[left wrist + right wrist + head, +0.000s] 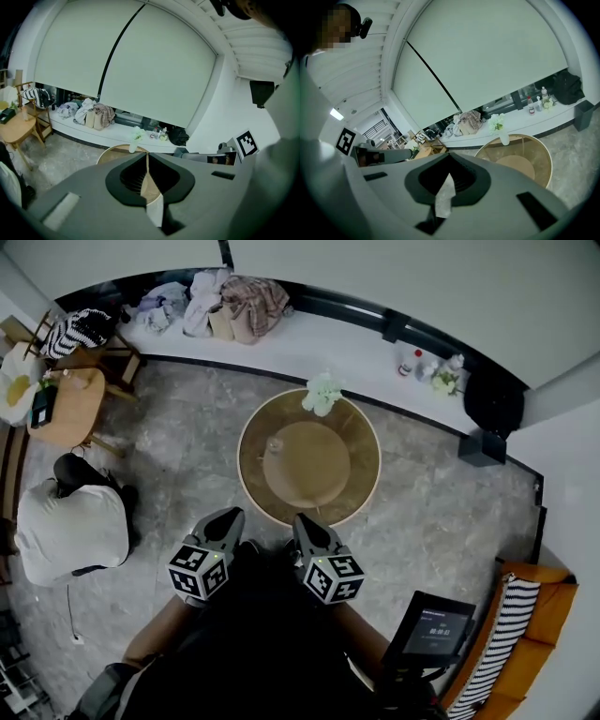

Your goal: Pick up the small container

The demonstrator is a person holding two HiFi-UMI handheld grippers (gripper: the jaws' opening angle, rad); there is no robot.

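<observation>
While hanging just short of the near rim of the round desk (242,465): left gripper (230,515) and right gripper (300,519) side by side, fingers of both pressed together, nothing between them. Small container (275,445) on the glass top, left of centre, ahead of both grippers and roughly on the line between them, well apart from either. About even on reach, maybe right by a hair, so no clear winner. Looks upright and clear; too small to read a long axis. Not made out in either gripper view. Must spread the fingers before closing in. Nothing in the straight path. Vase with white flowers (322,395) at the far rim, beyond the container and off to the right, only a risk on overshoot. Person in white (70,526) crouched on the floor to the left, well clear of the desk.
</observation>
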